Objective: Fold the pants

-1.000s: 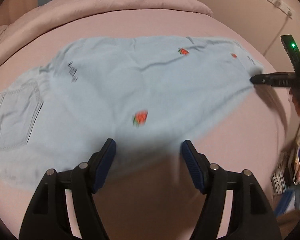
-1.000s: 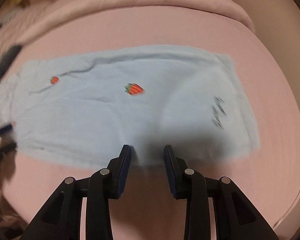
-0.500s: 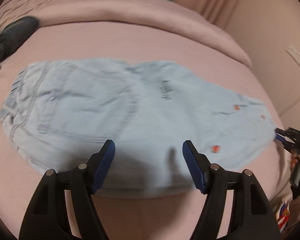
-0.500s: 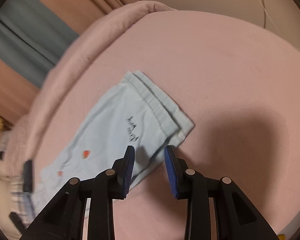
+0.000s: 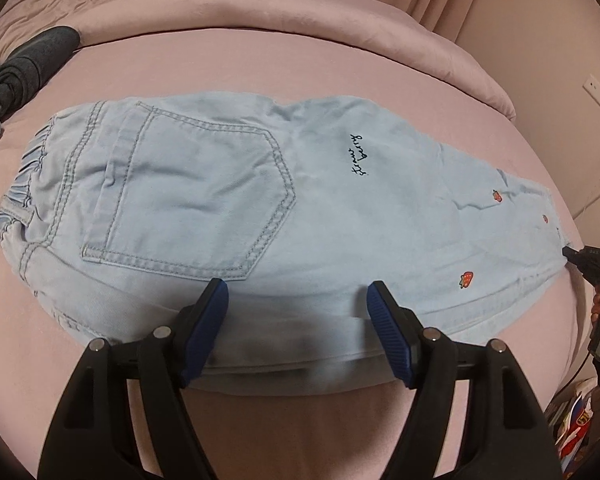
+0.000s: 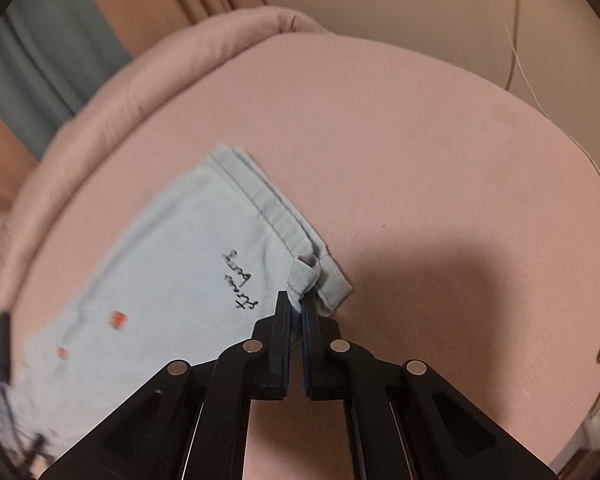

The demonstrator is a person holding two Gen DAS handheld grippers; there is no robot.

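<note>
Judging from the layout, the pants [image 5: 228,208] had been folded once lengthwise, leg on leg, and lay flat on the pink bed sheet [image 5: 300,60], waistband to the left and hems to the right in the left wrist view. At least one crosswise fold appeared still to be done.

Left gripper [image 5: 298,304]: jaws spread wide, holding nothing, poised over the near edge of the pants just below the back pocket [image 5: 188,196].

Right gripper [image 6: 297,308]: jaws clenched on the near corner of the hem [image 6: 304,276], with a small flap of denim puckered up at the tips. In the left wrist view its tip showed at the hem end, far right. Likely next step, as a judgement: carry the hem toward the waistband.

Writing: dark cursive embroidery [image 5: 359,155] on the leg, probably "strawberry", though the letters were not crisp. Small red strawberry motifs [image 5: 467,279] sat nearer the hem. No brand tag was visible.

Also noted: a dark folded garment [image 5: 28,68] at the far left of the bed, well apart from the pants.
</note>
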